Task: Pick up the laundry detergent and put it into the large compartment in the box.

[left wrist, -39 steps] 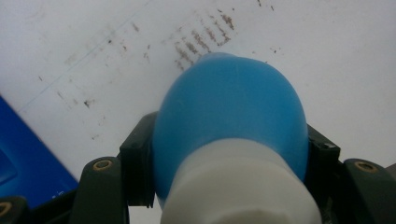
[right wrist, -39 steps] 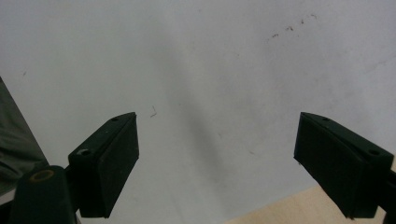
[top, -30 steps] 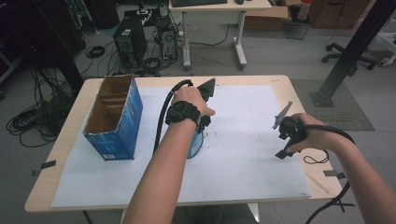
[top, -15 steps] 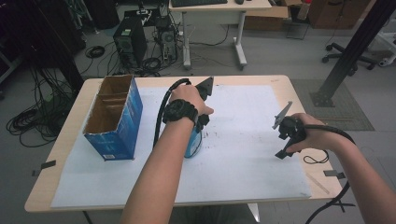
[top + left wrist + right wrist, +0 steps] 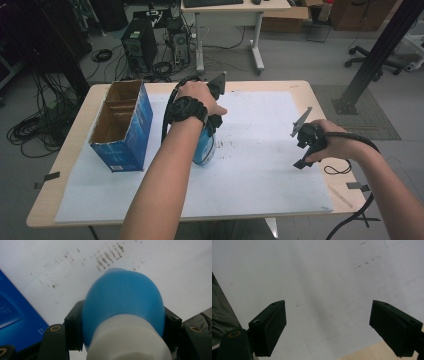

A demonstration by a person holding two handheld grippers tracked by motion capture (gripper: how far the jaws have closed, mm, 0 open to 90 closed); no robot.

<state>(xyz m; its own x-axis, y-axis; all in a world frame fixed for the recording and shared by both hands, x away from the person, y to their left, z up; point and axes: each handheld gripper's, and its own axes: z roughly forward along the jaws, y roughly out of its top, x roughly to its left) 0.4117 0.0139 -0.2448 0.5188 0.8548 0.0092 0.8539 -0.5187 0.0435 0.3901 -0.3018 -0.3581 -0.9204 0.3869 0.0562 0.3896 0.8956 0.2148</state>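
Two hand-held grippers are seen at work over a wooden table [image 5: 75,130] covered with a white paper sheet [image 5: 260,175]. A blue bottle [image 5: 122,302] with a white neck is clamped between the black jaws of the left gripper [image 5: 122,322], the pads being pressed against both of its sides. In the high view, the bottle [image 5: 204,149] is shown near the middle of the sheet, beneath the person's left hand [image 5: 196,99], just beside an open blue cardboard box [image 5: 122,125] that stands at the table's left. Whether the bottle's base is touching the paper cannot be told. The right gripper [image 5: 328,327] is held well apart at the sheet's right side, its jaws spread wide with nothing between them, above bare paper near the table edge. The right hand [image 5: 332,145] is wrapped around that gripper's body.
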